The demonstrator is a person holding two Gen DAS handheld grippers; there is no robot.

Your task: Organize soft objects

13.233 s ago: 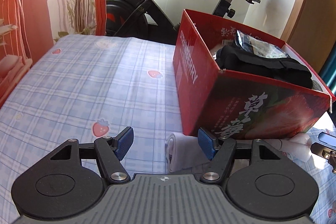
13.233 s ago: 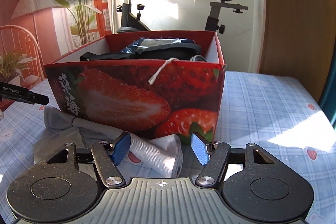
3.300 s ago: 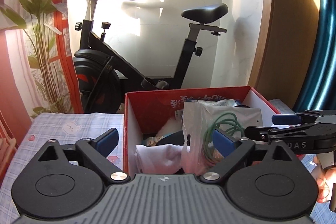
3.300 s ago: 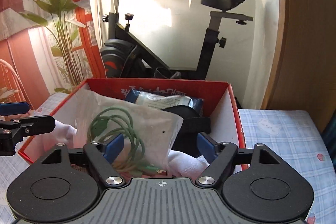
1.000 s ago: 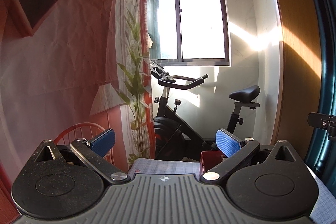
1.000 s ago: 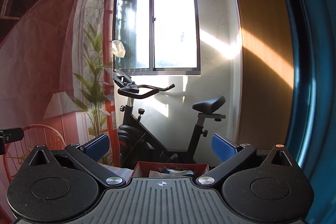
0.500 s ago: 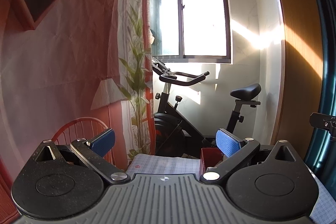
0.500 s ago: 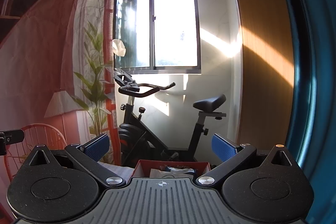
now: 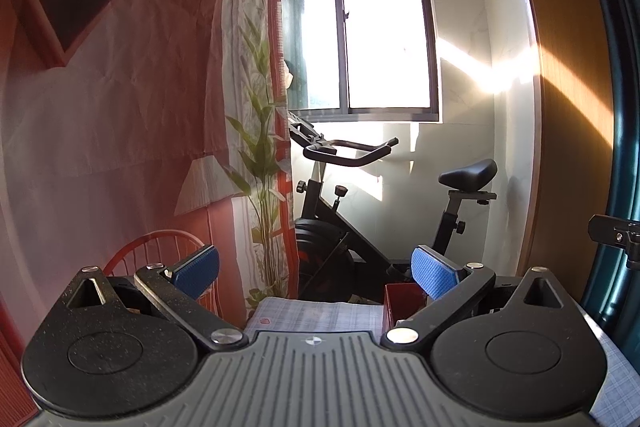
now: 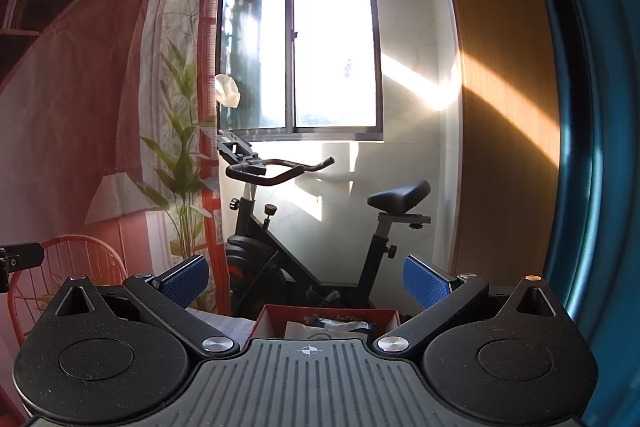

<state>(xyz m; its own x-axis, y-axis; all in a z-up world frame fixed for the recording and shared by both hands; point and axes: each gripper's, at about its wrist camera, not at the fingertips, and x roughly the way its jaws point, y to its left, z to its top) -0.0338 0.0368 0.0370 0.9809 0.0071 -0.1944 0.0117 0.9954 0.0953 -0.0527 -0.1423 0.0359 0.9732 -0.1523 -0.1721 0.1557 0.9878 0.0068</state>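
Red box point(image 10: 328, 315) with white packets inside, low in view

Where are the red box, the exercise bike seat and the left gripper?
red box point(image 10: 328, 314): right wrist view, far rim.
exercise bike seat point(image 10: 400, 198): right wrist view, saddle top.
left gripper point(image 9: 316, 269): left wrist view, midway between open fingertips.

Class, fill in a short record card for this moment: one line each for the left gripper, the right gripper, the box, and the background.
left gripper: open, holding nothing
right gripper: open, holding nothing
red box: low in view beyond the right gripper, packets inside
checked cloth: under the box
exercise bike: behind the box, below the window
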